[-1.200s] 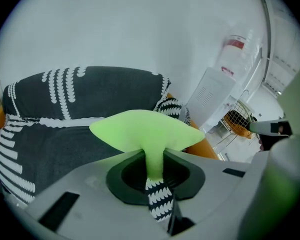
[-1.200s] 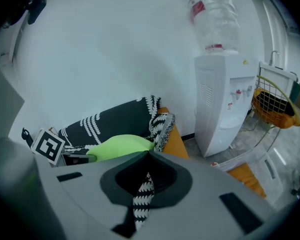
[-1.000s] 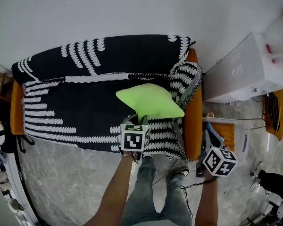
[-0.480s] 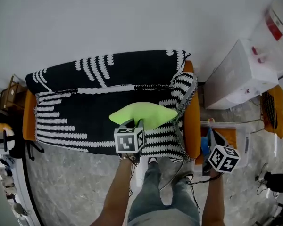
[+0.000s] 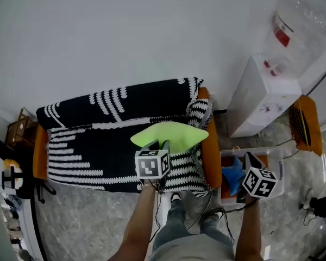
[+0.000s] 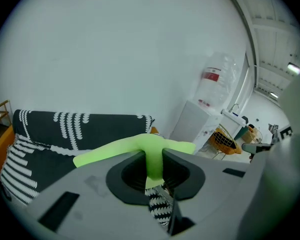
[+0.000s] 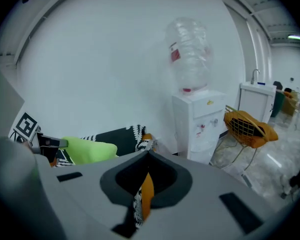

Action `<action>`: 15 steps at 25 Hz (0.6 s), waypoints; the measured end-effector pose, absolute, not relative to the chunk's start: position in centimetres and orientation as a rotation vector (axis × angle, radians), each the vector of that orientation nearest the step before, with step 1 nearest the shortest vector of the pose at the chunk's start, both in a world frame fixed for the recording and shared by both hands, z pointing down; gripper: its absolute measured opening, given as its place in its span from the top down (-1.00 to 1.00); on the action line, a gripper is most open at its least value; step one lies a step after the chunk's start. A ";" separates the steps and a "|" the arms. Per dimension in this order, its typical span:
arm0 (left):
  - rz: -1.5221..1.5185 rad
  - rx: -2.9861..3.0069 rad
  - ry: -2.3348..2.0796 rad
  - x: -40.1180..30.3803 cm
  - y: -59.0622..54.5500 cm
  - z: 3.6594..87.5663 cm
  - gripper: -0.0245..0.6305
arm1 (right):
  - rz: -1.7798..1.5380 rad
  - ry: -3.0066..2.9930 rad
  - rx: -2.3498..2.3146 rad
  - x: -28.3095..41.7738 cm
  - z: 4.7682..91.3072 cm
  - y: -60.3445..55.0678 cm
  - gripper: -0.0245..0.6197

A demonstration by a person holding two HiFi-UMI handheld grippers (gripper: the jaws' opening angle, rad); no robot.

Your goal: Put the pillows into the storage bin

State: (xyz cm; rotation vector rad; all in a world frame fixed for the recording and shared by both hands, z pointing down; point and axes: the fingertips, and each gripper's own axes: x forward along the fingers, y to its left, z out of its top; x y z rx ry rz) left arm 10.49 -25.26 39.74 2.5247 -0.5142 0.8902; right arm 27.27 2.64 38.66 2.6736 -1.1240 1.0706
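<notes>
A lime-green pillow (image 5: 171,134) hangs just above the seat of a sofa (image 5: 92,145) that is draped in a black-and-white throw. My left gripper (image 5: 158,144) is shut on the pillow's near edge, and in the left gripper view the green cloth (image 6: 115,151) is pinched between the jaws (image 6: 154,156). To the right of the sofa's orange arm stands a clear storage bin (image 5: 277,154) with a blue pillow (image 5: 232,175) inside. My right gripper (image 5: 249,159) hovers over that bin, its jaws (image 7: 147,154) shut with nothing in them. The green pillow (image 7: 87,150) shows at the left of the right gripper view.
A white water dispenser (image 5: 258,97) with a clear bottle (image 5: 293,26) stands behind the bin against the wall. An orange wire chair (image 5: 307,124) is to the right of it. A small wooden stand (image 5: 13,137) sits at the sofa's left end. The person's legs are in front of the sofa.
Both grippers have risen. The green pillow has lifted off the sofa seat in the left gripper. The bin with the blue pillow now shows under the right gripper.
</notes>
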 end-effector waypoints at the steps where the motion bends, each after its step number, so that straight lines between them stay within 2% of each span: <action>1: 0.881 2.536 -0.495 11.2 -24.5 39.1 0.77 | 1.063 -1.107 2.699 27.5 38.1 3.5 0.92; 15: 0.921 2.712 -0.053 22.1 -8.9 33.9 0.76 | 0.961 -0.690 3.021 30.1 34.1 22.0 0.92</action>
